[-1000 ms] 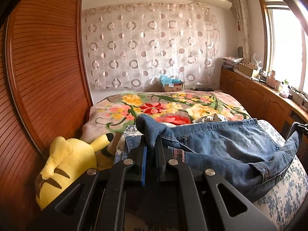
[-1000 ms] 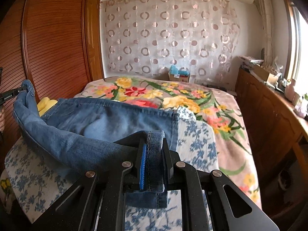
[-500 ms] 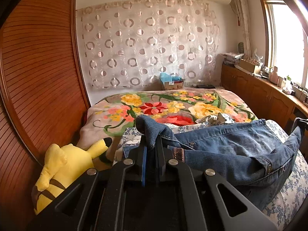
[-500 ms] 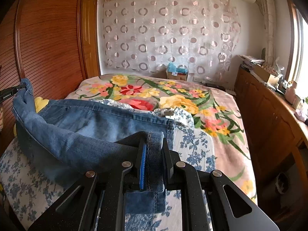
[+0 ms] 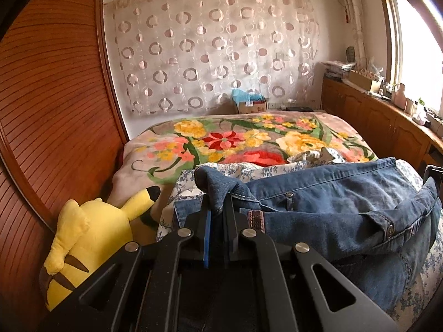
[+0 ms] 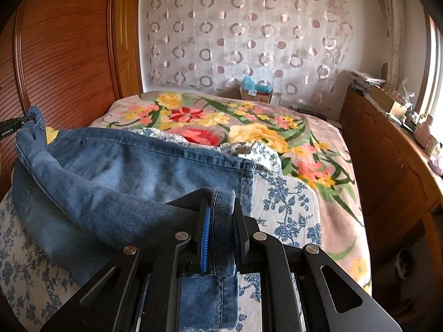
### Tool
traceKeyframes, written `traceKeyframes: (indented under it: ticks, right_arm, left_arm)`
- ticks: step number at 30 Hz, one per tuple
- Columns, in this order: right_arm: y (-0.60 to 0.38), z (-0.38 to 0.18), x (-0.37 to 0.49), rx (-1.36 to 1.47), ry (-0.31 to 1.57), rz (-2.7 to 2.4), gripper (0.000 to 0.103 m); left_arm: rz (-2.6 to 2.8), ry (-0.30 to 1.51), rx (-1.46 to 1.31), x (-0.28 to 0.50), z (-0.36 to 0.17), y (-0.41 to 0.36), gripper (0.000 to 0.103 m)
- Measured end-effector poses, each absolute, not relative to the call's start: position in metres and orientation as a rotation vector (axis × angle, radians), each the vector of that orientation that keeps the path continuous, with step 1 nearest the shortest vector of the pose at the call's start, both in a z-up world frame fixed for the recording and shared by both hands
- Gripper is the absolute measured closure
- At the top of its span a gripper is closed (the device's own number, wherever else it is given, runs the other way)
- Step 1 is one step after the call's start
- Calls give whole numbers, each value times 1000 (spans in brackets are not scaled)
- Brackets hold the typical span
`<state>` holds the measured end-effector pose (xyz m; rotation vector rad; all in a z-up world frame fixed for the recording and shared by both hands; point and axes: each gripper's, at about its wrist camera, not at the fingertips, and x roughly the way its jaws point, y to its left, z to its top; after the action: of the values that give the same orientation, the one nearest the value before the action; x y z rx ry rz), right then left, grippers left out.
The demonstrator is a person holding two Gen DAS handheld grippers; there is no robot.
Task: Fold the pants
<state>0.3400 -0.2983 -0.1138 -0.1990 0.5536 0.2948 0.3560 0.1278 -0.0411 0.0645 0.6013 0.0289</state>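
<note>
Left wrist view, left tool (image 5: 218, 207) pinched on a bunched corner of the blue jeans (image 5: 346, 202), right tool (image 6: 220, 215) clamped on a hem, jeans slung between them over the blue-flowered sheet (image 6: 288, 202) on the bed (image 6: 326, 149), yellow plush toy (image 5: 91, 232) beside.

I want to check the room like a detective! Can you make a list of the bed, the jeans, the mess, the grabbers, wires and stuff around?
Surface: bed with a flowered blanket; blue-flowered sheet nearest.
Job's things: jeans lifted at both ends, sagging between, far edge on the sheet.
Clutter: yellow plush toy beside the bed; cardboard box at the far end.
Grippers: left gripper jaws shut on denim; right gripper jaws shut on a hem.
Cables: nothing seen.
Surroundings: circle-pattern curtain, wooden wardrobe, low cabinets under a window.
</note>
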Motion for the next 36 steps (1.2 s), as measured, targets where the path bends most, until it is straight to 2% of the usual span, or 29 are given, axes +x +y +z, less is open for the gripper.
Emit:
traceKeyframes:
  ticks: [14, 28, 31, 32, 35, 36]
  right_arm:
    - [-289, -96, 372, -182, 544, 274, 89]
    - [-272, -114, 412, -169, 600, 249, 89]
    - [-273, -110, 412, -163, 603, 245, 74]
    - [-273, -107, 410, -164, 595, 237, 66]
    - [-274, -98, 402, -150, 576, 228, 59]
    - [-272, -97, 398, -149, 568, 238, 59]
  left_arm:
    - [110, 617, 68, 400, -41, 143, 95]
    - [108, 691, 52, 417, -62, 148, 94]
    - [109, 692, 52, 411, -62, 146, 87]
    - [108, 691, 49, 407, -61, 145, 79]
    - [98, 687, 48, 392, -58, 143, 68]
    - [92, 680, 45, 387, -56, 141, 58]
